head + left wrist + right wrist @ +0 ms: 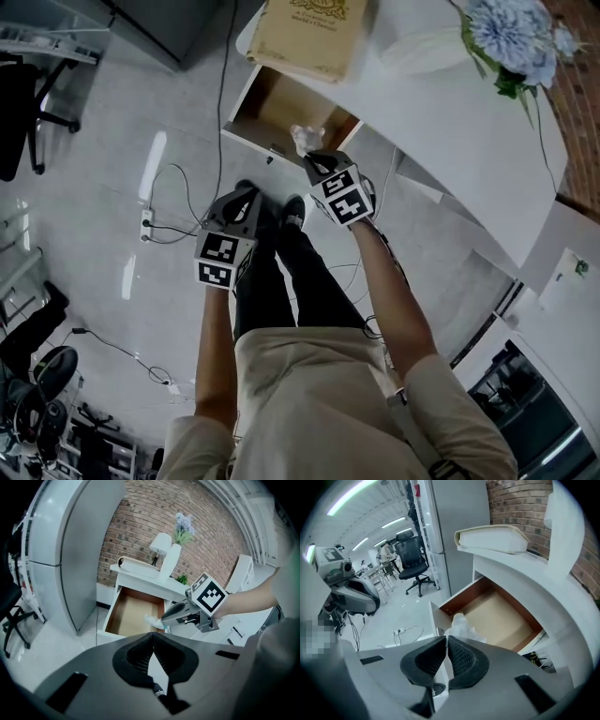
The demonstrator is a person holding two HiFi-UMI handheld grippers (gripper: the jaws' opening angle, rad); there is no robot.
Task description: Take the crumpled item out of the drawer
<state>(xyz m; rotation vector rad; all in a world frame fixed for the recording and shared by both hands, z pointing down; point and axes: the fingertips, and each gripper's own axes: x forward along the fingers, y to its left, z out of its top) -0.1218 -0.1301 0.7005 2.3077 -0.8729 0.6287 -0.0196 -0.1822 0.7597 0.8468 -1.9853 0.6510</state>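
The crumpled item point(301, 140) is a white wad of paper or plastic, held just above the front edge of the open wooden drawer point(272, 105). My right gripper point(312, 161) is shut on it. In the right gripper view the wad point(461, 624) sticks out past the nearly closed right gripper point(446, 640), over the drawer point(499, 616), whose floor shows nothing else. My left gripper point(246, 199) hangs lower left, away from the drawer. In its own view the left gripper point(152, 637) has its tips together and holds nothing. That view also shows the right gripper point(165, 620) with the wad point(152, 619).
A white desk point(441, 103) carries a tan book point(309, 33), a lamp and a vase of pale flowers point(511, 33). A power strip point(146, 223) with cables lies on the floor at left. A tall grey cabinet point(70, 559) stands left of the drawer. The person's legs are below the grippers.
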